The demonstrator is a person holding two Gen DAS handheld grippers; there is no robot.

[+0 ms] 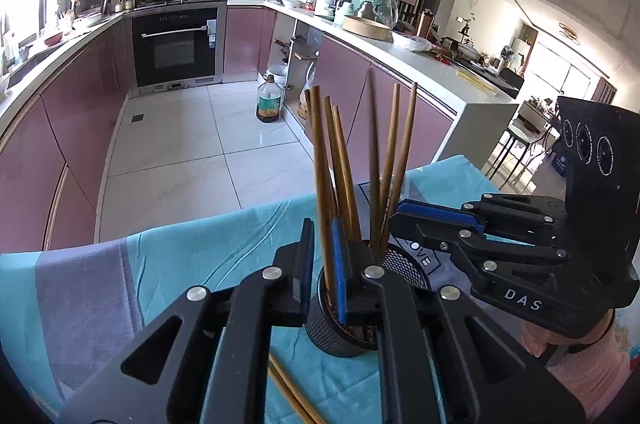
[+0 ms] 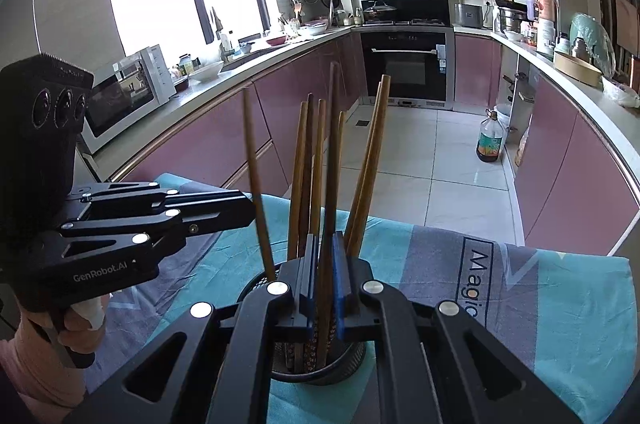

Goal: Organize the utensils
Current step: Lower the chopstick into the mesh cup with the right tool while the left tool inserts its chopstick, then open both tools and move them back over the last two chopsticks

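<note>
A black mesh holder [image 1: 332,332] stands on a teal and grey cloth [image 1: 160,264] and holds several brown wooden chopsticks [image 1: 344,168] upright. My left gripper [image 1: 322,264] is over the holder, its blue pads close around one chopstick [image 1: 320,184] standing in the holder. My right gripper [image 2: 325,280] is over the same holder [image 2: 344,364], shut on a chopstick [image 2: 332,164]. In the left wrist view the right gripper [image 1: 404,216] comes in from the right. In the right wrist view the left gripper [image 2: 248,210] comes in from the left. Two loose chopsticks [image 1: 292,396] lie on the cloth.
The cloth [image 2: 540,296] covers a table with its far edge just behind the holder. Beyond it are a tiled floor [image 1: 180,152], pink cabinets [image 2: 560,176], an oven [image 2: 404,68], a microwave [image 2: 128,92] and an oil bottle [image 1: 269,104] on the floor.
</note>
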